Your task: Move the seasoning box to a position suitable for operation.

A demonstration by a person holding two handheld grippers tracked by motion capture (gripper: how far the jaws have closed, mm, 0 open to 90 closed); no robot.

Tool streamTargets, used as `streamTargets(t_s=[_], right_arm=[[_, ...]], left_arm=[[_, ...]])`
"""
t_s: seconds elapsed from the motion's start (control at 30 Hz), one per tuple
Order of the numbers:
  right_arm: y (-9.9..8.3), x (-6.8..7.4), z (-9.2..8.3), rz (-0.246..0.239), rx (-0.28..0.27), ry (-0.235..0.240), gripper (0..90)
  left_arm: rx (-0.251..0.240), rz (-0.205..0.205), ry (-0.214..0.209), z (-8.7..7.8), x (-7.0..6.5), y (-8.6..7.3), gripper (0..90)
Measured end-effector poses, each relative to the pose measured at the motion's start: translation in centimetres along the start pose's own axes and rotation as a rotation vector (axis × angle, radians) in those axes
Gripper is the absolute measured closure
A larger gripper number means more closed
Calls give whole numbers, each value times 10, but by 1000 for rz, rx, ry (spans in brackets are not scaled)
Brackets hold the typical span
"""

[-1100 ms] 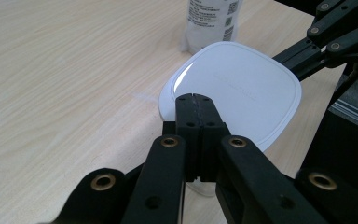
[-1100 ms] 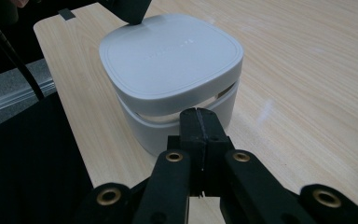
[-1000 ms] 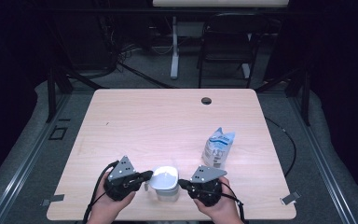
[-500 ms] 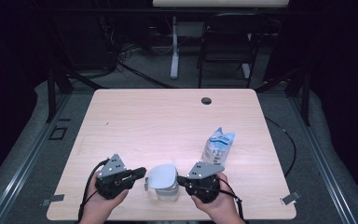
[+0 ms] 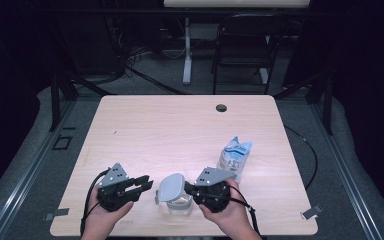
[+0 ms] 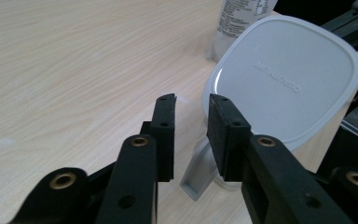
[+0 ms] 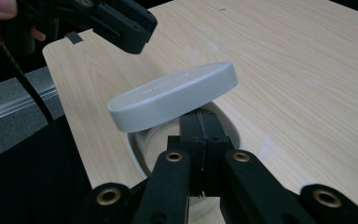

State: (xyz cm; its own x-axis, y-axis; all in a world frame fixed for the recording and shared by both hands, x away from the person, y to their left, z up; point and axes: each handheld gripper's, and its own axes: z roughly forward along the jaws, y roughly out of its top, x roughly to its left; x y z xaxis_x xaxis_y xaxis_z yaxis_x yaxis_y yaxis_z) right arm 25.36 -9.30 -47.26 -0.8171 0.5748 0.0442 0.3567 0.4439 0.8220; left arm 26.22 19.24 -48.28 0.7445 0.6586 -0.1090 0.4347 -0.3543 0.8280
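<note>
In the high view, low in the frame near the table's [image 5: 145, 125] front edge, the right gripper [image 5: 189, 189] is clamped shut on the rim of a grey lid [image 5: 172, 186] and holds it tilted above a clear container [image 5: 179, 204] that stands on the wood just below. The right gripper view shows the jaws pressed together under the lid [image 7: 173, 95], with the container's open mouth [image 7: 142, 147] beneath it.

The left gripper [image 5: 146, 183], left of the lid and apart from it, has just been opening its jaws; a gap shows between them and nothing is in it. In the left gripper view its fingertips [image 6: 167, 105] stand just short of the lid [image 6: 282, 81], and a grey tab [image 6: 196, 175] hangs below the lid's edge.

A white pouch [image 5: 234, 156] with blue print stands upright just behind the right hand [image 5: 230, 215], close to it. A small dark hole [image 5: 221, 107] sits at the far edge, well apart. A chair [image 5: 242, 50] and a white post [image 5: 186, 50] stand in the dark beyond the table.
</note>
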Motion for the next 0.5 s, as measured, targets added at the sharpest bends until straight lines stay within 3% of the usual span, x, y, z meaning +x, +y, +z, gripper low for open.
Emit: streamTargets(t_s=[0.5], right_arm=[[16,7,8,-22,16,12,900]], left_arm=[[1,-17,20,-1,7,-3,673]])
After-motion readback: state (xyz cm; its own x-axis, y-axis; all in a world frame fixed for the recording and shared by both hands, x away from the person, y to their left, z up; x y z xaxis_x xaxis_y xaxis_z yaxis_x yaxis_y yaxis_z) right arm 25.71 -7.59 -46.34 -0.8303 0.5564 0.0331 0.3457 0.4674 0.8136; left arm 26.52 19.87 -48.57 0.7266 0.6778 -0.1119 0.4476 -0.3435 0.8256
